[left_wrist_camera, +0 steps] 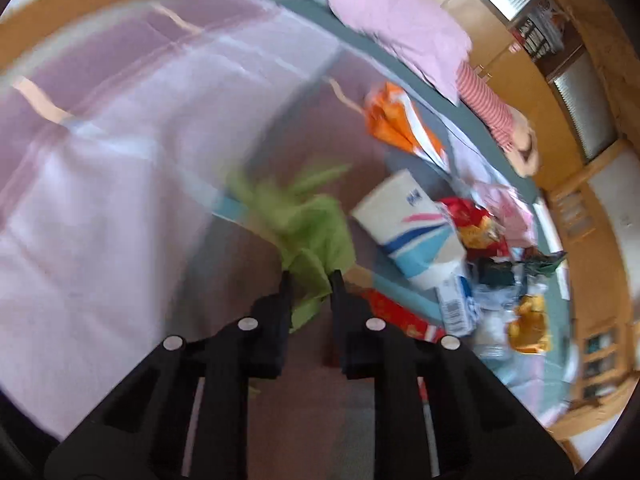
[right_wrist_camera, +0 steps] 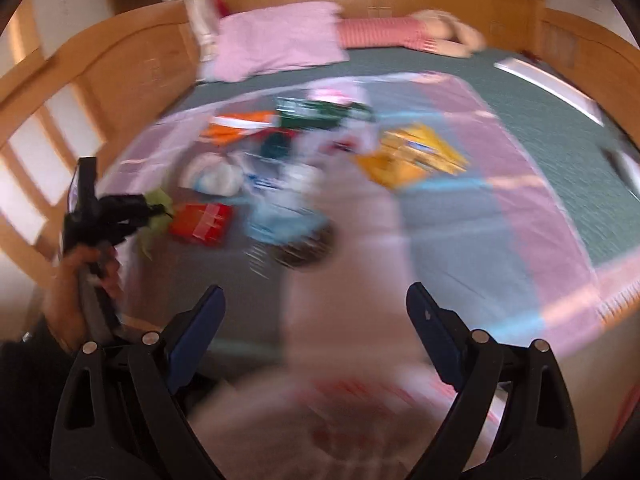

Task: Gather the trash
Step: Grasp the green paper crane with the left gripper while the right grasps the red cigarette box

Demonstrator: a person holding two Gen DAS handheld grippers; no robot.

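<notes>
Left gripper [left_wrist_camera: 310,278] pinched on green wrapper [left_wrist_camera: 316,232]: light, soft, crumply, best nipped at a fold. Right gripper [right_wrist_camera: 314,306] wide, empty.

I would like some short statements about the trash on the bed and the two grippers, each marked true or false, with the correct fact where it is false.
1. The left gripper is closed on a green wrapper. True.
2. The right gripper holds a yellow bag. False: its jaws stand wide open with nothing gripped; the yellow bag lies on the bed farther ahead.
3. The trash lies on a bare wooden floor. False: it lies on a pink and grey sheet spread over the bed.
4. A pink pillow lies at the head of the bed. True.
5. A red packet lies close to the left gripper in the right wrist view. True.
</notes>
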